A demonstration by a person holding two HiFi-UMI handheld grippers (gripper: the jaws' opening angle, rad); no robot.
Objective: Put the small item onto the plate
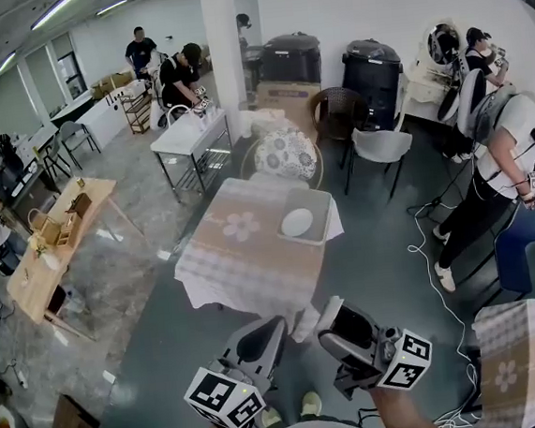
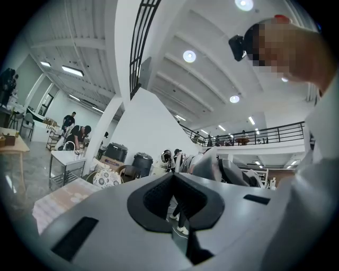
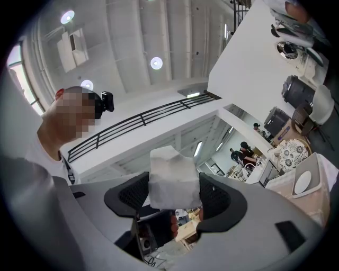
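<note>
Looking along the right tool [image 3: 174,195], its own view shows what the head view does not: the small item [image 3: 173,180] — a white, rough-edged block — clamped between the two black pads. It touches both, and the jaws stand wide around it. In the head view the right tool [image 1: 342,322] appears only as a grey body with its marker cube, low in the picture and close to the person's body, and the block cannot be made out there. The left tool [image 2: 176,200] has its jaws apart, with only distant legs and floor seen through the gap. In the head view the left tool [image 1: 261,339] sits just beside the right one, both well short of the tabletop [image 1: 239,258].

The plate [image 1: 298,222] is white and round, and it lies in a pale tray [image 1: 328,202] at the far right corner of the flower-patterned tabletop. The right gripper view catches the same plate [image 3: 302,182] and tray [image 3: 320,168] at its right edge, where they appear tilted. The tray's raised wall rings the plate.

A stretch of grey floor [image 1: 367,265] lies between the person and the tabletop. Behind the tabletop stands a chair with a round patterned cushion [image 1: 284,153]. To the right a white cable [image 1: 419,241] trails on the floor, near a bending person [image 1: 503,162] in a white top.
</note>
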